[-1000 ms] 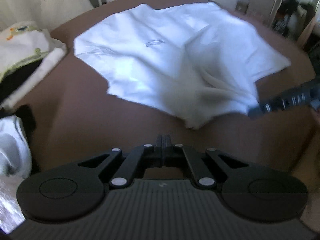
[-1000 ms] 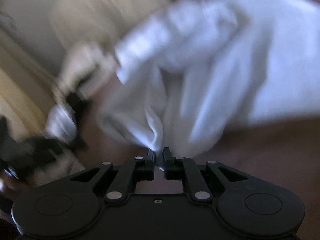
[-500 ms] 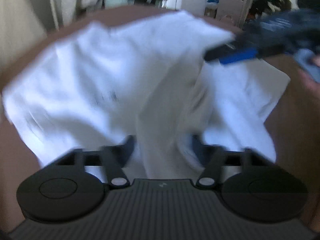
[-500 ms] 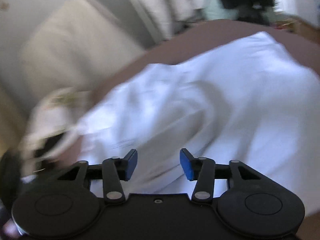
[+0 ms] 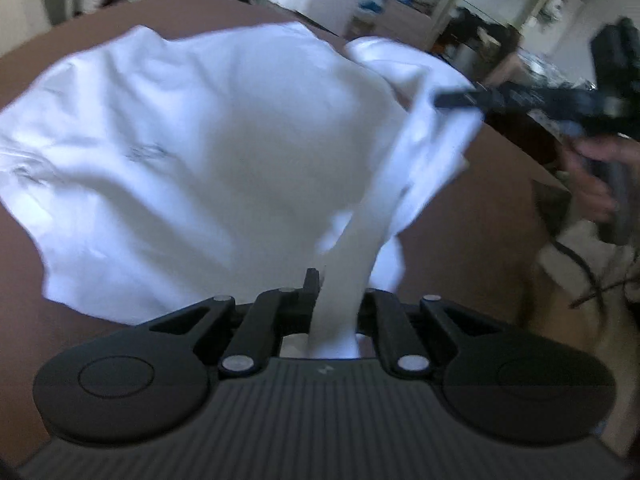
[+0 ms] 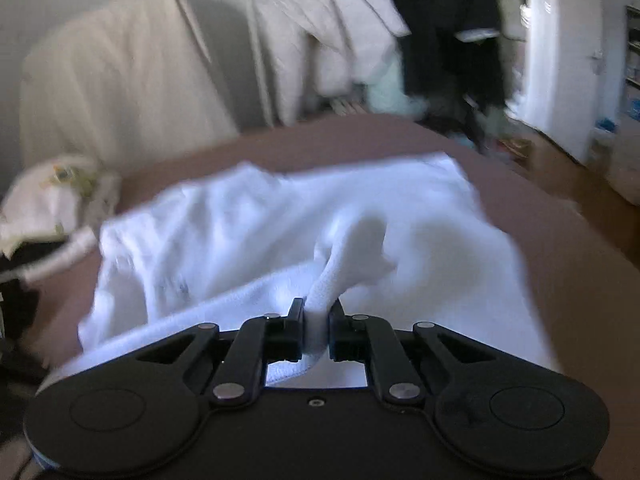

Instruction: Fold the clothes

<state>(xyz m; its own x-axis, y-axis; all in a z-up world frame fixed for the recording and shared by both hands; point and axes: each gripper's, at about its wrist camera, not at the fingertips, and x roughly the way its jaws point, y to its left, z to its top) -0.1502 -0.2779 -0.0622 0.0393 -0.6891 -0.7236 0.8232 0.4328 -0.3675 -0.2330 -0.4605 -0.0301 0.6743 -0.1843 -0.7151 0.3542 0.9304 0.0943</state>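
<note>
A white T-shirt [image 5: 192,152] lies rumpled on the brown table [image 5: 480,208]. My left gripper [image 5: 334,292] holds a bunched strip of its near edge, and the jaws are closing the last bit on the cloth. In the right wrist view the same shirt [image 6: 420,248] spreads ahead. There my right gripper [image 6: 318,316] is closing its jaws on a pinched fold, with the pads pressing the cloth. The right gripper [image 5: 452,100] also shows in the left wrist view, lifting the shirt's far right side, with a hand [image 5: 592,176] on its handle.
A pile of pale and dark clothes [image 6: 52,200] sits at the table's left end. Hanging garments [image 6: 344,40] and a cream cover [image 6: 120,80] stand behind the table. Shelves and clutter [image 5: 460,20] fill the room to the right.
My left gripper moved in from the bare table and took hold of the shirt's near edge. My right gripper let go, opened wide, then closed on a new fold and rose.
</note>
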